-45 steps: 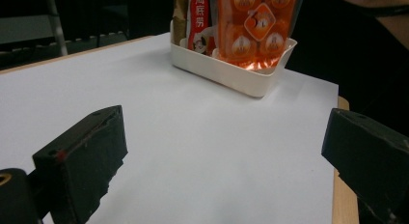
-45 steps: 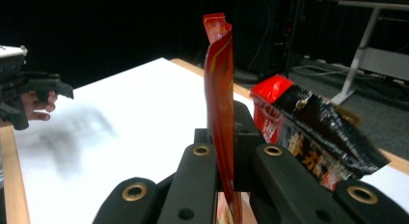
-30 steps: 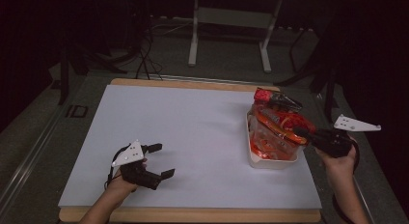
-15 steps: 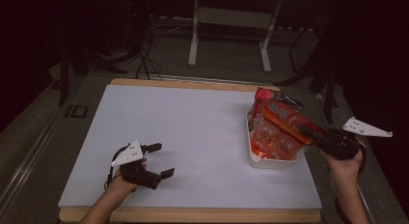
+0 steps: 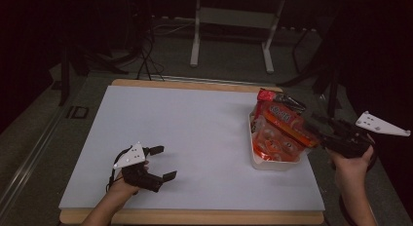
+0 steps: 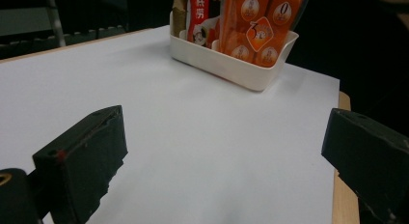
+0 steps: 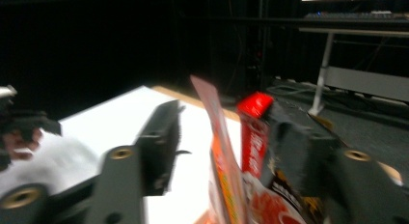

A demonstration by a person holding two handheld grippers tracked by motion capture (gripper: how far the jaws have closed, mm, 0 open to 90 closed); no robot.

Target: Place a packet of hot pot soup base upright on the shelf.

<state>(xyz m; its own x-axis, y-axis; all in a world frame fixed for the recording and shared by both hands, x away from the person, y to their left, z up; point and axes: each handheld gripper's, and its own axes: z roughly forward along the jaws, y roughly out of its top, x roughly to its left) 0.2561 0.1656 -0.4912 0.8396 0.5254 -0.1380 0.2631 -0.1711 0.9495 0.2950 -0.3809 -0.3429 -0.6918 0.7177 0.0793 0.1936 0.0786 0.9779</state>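
Orange snack bag (image 5: 280,131), clear window w/ round pieces, stood in one white bin (image 5: 272,163) at table's right edge, beside one red pack (image 5: 271,95). Right gripper (image 5: 315,130) jaws, just opening, straddled bag's top, not pinching. Left gripper (image 5: 160,162) spread, empty.

The left hand (image 5: 119,187) is coming in from the bottom edge, resting low and holding the black two-jaw left gripper (image 5: 162,162) with the grey three-cornered plate on top; its jaws are standing wide apart with nothing between them, pointing toward the right. Over on the other side, the right hand (image 5: 351,160) is holding the black right gripper (image 5: 311,128) raised, pointing leftward. Its jaws have just been opening, and they are standing apart, pads pressing on nothing.
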